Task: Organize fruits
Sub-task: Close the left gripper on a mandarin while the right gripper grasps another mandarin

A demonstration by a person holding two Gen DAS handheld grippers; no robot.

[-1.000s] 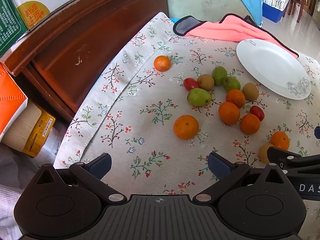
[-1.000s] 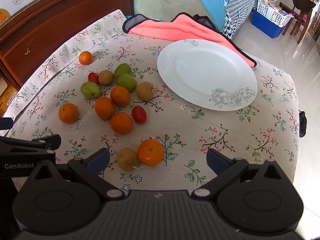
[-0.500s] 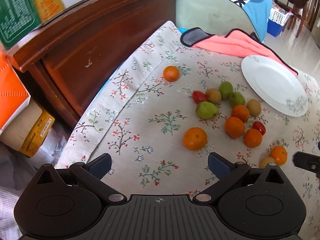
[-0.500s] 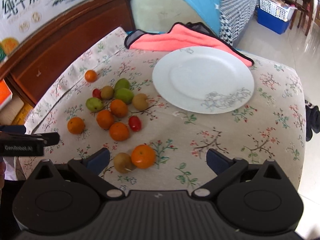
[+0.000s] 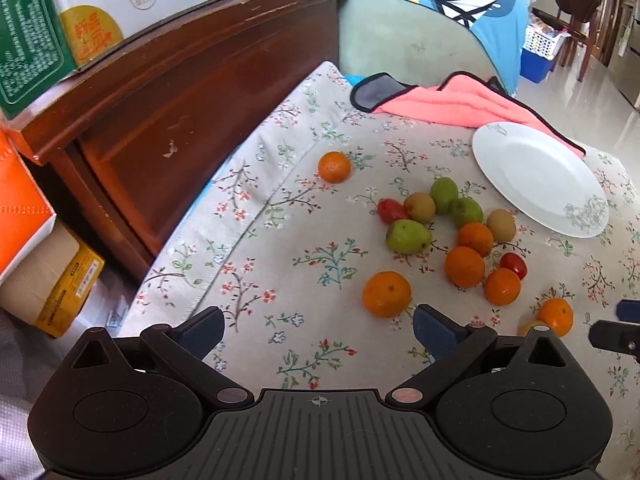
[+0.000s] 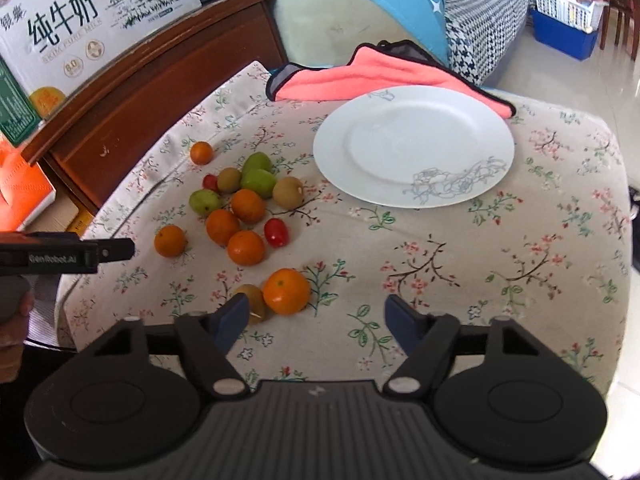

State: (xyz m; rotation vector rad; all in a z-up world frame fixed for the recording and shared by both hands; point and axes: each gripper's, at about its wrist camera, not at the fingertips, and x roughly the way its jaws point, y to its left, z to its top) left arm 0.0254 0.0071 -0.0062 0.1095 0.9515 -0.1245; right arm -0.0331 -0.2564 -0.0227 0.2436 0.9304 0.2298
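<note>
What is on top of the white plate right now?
Nothing: the white plate shows only its printed flower pattern. All the fruit lies on the tablecloth beside it. The plate's far rim overlaps the pink cloth; what lies beneath the plate is hidden.

tablecloth (image 6: 500,280): cream, floral sprigs
plate (image 6: 400,184): white, grey flower outline
towel (image 6: 360,80): coral pink, black edging
oranges (image 6: 288,291): orange
tomatoes (image 6: 276,232): red

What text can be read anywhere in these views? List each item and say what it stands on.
"纯牛奶": large characters on the white milk carton atop the wooden cabinet.
"8.0": round badge on that carton.
"GenRobot.AI": side of the left gripper.
Small Latin line under the characters: blurred, unreadable.
Green side panel and the yellow box label: too small.
The plate bears a drawing, no words.
</note>
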